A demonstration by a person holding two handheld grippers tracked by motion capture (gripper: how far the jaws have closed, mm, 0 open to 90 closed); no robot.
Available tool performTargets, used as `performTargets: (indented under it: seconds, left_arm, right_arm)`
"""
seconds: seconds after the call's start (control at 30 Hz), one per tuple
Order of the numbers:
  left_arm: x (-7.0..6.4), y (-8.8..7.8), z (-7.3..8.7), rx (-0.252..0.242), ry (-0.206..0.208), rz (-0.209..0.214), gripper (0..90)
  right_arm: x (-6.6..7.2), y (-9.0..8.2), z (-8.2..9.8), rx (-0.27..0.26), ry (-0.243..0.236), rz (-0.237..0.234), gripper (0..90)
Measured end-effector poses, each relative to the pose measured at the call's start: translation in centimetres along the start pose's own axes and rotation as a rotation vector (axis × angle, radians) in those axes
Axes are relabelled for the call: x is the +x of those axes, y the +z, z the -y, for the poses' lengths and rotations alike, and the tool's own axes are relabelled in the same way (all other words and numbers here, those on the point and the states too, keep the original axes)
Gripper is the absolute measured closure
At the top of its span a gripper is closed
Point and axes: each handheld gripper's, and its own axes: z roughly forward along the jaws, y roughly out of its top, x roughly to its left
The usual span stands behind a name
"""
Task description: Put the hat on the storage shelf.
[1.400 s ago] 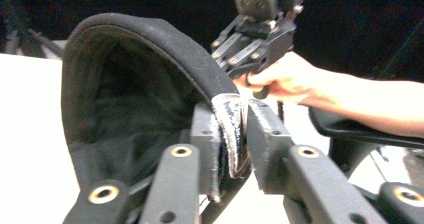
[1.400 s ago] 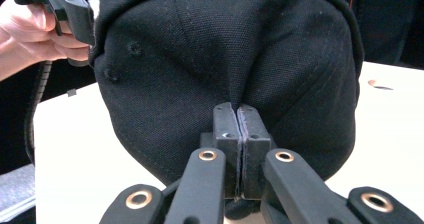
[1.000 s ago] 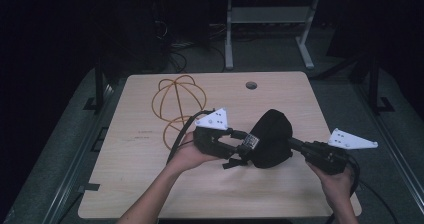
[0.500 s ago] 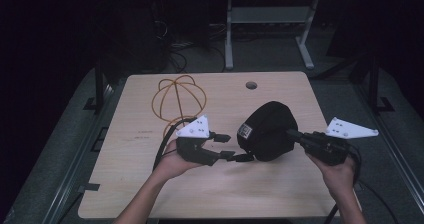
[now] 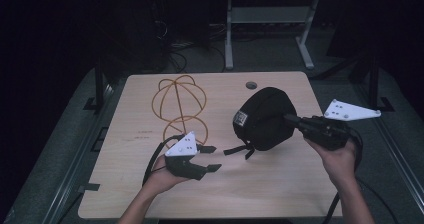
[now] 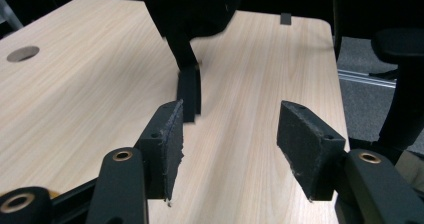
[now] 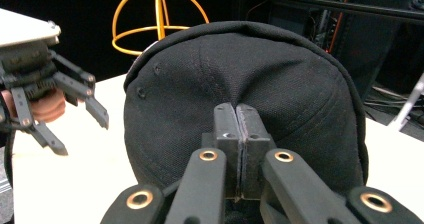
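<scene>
Cap [image 5: 265, 118] hangs right of centre in the high view, pinched at its crown by the right gripper [image 5: 295, 120], jaws pressed together. Strap [image 5: 239, 149] dangles toward the left gripper [image 5: 212, 158], spread and empty, lower left. Frame [image 5: 179, 106] stands upper left.

Wire frame [image 5: 179, 101] blocks far-left; near table [image 5: 270, 184] free.

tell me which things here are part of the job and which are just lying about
In the job:
- black fabric cap, pinched and held up by the right tool
- left tool, open beside the cap's strap
- orange wire globe-shaped stand, likely the cap's rest

Lying about:
- grey metal frame behind the wooden table
</scene>
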Motion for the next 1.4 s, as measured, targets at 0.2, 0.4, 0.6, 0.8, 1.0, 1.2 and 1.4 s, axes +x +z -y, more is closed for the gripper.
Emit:
performTargets:
  seconds: [0.2, 0.4, 0.6, 0.8, 1.0, 1.2, 1.4]
  left_arm:
    - [-0.2, 0.2, 1.2, 0.012, -0.013, -0.017, 40.4]
    - [-0.4, 0.5, 1.9, 0.028, -0.007, -0.014, 39.3]
    - [-0.5, 0.7, 2.2, 0.038, -0.006, -0.027, 36.9]
    - [-0.7, 1.0, 2.4, 0.048, 0.003, -0.03, 35.4]
    - [-0.7, 1.2, 2.6, 0.054, 0.009, -0.033, 34.9]
    - [-1.0, 1.4, 2.6, 0.051, 0.017, -0.032, 34.6]
    - [-1.0, 1.4, 2.7, 0.049, 0.016, -0.035, 33.4]
  right_arm:
    - [0.2, 0.8, -2.0, 0.007, -0.017, -0.011, 89.5]
    - [0.4, 1.8, -4.0, 0.012, -0.032, -0.024, 89.5]
    - [0.6, 2.8, -5.6, 0.008, -0.036, -0.042, 89.4]
    - [0.9, 3.8, -7.0, 0.002, -0.049, -0.056, 89.5]
    - [1.2, 4.8, -8.4, -0.001, -0.065, -0.068, 89.5]
    - [1.7, 5.7, -9.7, -0.002, -0.077, -0.08, 89.5]
    - [2.2, 6.8, -11.1, -0.002, -0.092, -0.092, 89.4]
